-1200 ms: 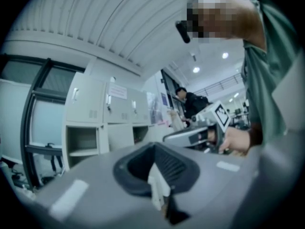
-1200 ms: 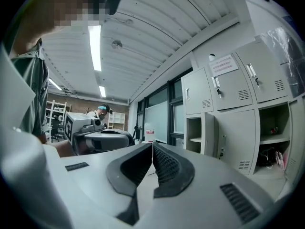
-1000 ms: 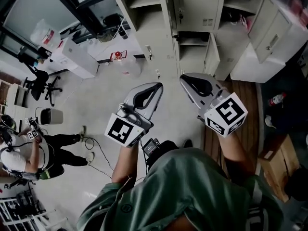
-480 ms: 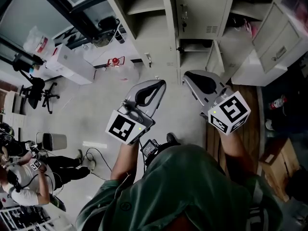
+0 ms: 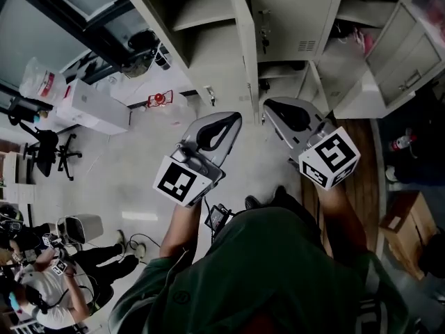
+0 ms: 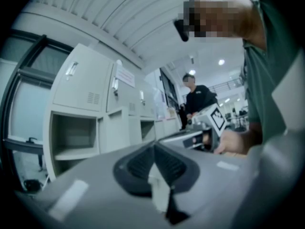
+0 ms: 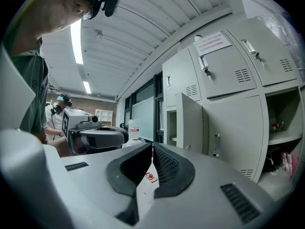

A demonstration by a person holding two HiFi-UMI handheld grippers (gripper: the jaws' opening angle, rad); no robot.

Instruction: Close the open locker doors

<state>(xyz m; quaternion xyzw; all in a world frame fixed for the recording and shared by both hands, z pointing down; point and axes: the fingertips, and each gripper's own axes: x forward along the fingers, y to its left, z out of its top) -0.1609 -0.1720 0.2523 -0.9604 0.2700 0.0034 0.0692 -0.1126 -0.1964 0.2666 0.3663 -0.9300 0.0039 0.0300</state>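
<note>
- My left gripper [image 6: 153,146] is clenched: the two pads meet at the tip with nothing between them.
- My right gripper [image 7: 151,148] is the same, pads pressed together and empty.
- Neither tip touches anything. Both point at the lockers [image 5: 292,9], near them but apart from them.
- The nearest open door [image 5: 240,40] stands edge-on to me, just beyond the two tips, beside its bare compartment with one shelf [image 5: 198,18].
- A low door [image 5: 314,89] hangs open just past my right tip, and more doors [image 5: 407,58] swing out further right.
- Risks as I judge them:
  - With the pads shut I can only push. A narrow tip on a thin door edge may slide off and scrape the paint.
  - A hard shove may make the door bounce back open instead of latching.
  - Swinging the near door could catch my other gripper, since the two tips sit close together.
  - Something pink [image 5: 358,37] lies in a right-hand compartment. I cannot tell if it sticks out far enough to block its door.
- Pose: I hold both grippers out in front at about the same height. Their tips angle slightly toward each other and the marker cubes sit nearest me. My forearms are bent and reach forward from my chest.
</note>
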